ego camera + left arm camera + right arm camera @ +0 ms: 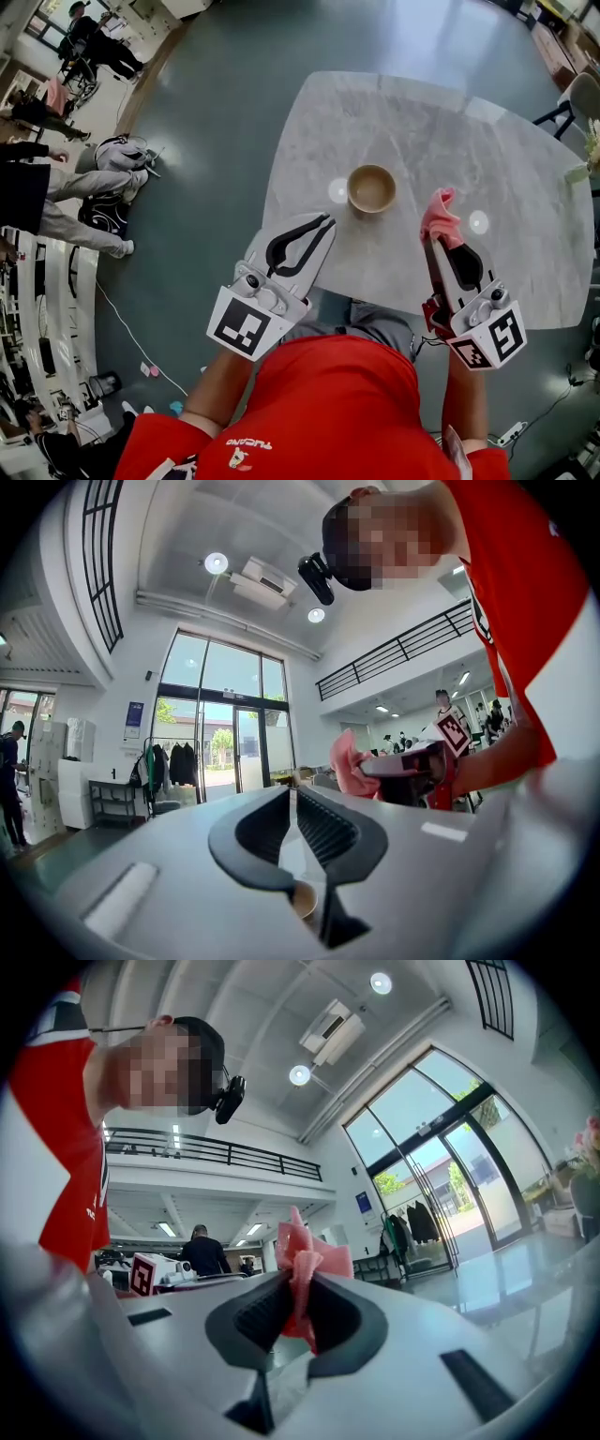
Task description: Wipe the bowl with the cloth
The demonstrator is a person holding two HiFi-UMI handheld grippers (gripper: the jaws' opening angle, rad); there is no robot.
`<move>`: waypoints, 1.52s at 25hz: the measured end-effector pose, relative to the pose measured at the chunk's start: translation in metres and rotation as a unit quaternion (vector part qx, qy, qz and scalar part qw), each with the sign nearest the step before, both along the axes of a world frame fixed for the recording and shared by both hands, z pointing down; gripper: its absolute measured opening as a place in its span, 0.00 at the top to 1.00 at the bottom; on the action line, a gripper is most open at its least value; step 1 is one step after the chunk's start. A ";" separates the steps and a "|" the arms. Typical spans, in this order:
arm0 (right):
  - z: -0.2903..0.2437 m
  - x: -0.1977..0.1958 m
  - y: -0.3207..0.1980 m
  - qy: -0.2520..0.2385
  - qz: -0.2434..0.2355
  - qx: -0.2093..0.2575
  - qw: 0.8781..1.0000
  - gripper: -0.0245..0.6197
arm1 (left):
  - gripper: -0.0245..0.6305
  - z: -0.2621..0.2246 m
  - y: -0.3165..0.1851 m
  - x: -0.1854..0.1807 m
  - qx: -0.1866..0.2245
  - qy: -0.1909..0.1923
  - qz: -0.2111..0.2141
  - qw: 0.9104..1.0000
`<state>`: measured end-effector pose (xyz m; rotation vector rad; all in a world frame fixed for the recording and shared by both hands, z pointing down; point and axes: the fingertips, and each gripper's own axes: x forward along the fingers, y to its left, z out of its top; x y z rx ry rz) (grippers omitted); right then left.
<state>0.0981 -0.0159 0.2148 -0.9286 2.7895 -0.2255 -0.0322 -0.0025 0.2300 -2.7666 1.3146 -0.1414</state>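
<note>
Bowl [371, 187] empty on marble table [525, 178], right gripper [437, 240] clamping pink cloth [440, 217], left gripper [322, 222] closed, holding nothing

A pale marble table [394, 122] is standing on a glossy grey floor [216, 112] that is reflecting the ceiling lights. Left of the table, people [66, 202] are sitting near white shelving [37, 319]. Across the room from the table, daylight is pouring through tall glass doors [220, 728]. High above the table, a round ceiling lamp [217, 562] is glowing near a railed balcony [394, 649].
</note>
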 end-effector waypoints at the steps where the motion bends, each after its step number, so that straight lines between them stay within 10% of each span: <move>1: 0.000 0.000 0.000 -0.001 -0.002 0.000 1.000 0.90 | 0.95 0.002 0.000 0.000 -0.001 -0.004 0.000 1.000; 11: 0.010 0.003 -0.032 0.006 -0.020 -0.022 1.000 0.90 | 0.94 0.030 -0.028 0.009 -0.047 -0.051 0.009 0.998; 19: 0.062 -0.020 -0.083 0.039 -0.007 -0.054 0.998 0.90 | 0.71 0.083 -0.080 0.006 -0.067 -0.085 0.069 0.992; 38: 0.109 -0.019 -0.096 0.128 0.014 -0.103 0.986 0.90 | 0.22 0.179 -0.088 0.039 -0.125 -0.207 0.243 0.940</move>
